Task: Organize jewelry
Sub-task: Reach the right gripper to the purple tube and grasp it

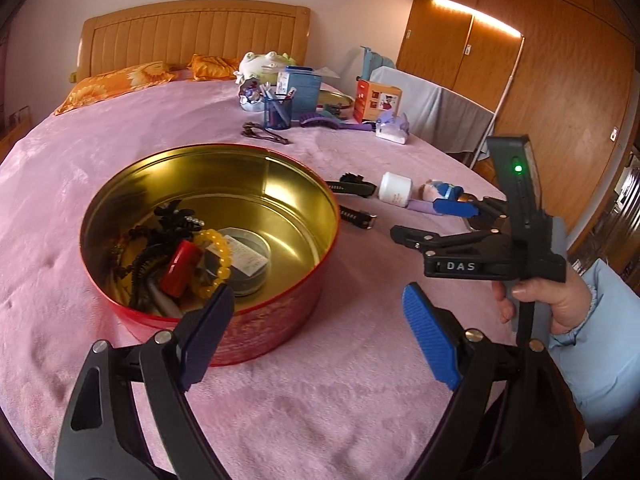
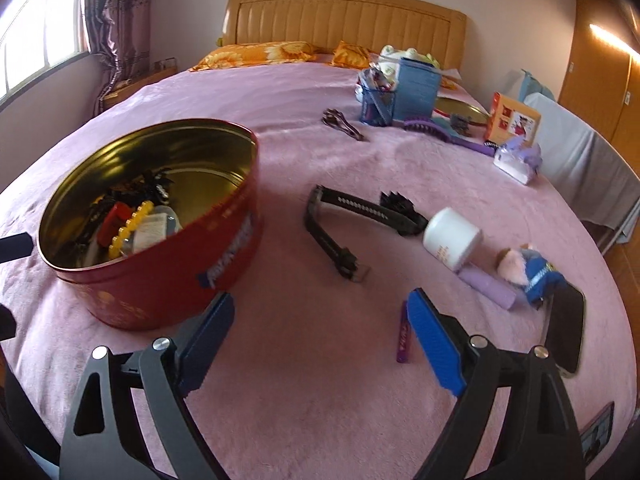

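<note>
A round red tin [image 1: 280,312] with a gold inside stands on the pink bedspread; it also shows in the right wrist view [image 2: 160,280]. It holds a yellow bead bracelet [image 1: 222,254], a red piece [image 1: 180,270], dark bead strings and a small round case. My left gripper [image 1: 316,328] is open and empty, just in front of the tin. My right gripper [image 2: 320,340] is open and empty, to the right of the tin. A black watch [image 2: 340,220] lies ahead of it. The right gripper [image 1: 452,220] also shows in the left wrist view.
By the watch lie a black hair claw [image 2: 396,202], a white jar [image 2: 452,238], a lilac tube [image 2: 486,290], a plush doll [image 2: 528,270], a phone [image 2: 564,328] and a purple stick [image 2: 403,340]. Further back are a pen cup [image 2: 376,106], boxes and a purple brush [image 2: 424,126].
</note>
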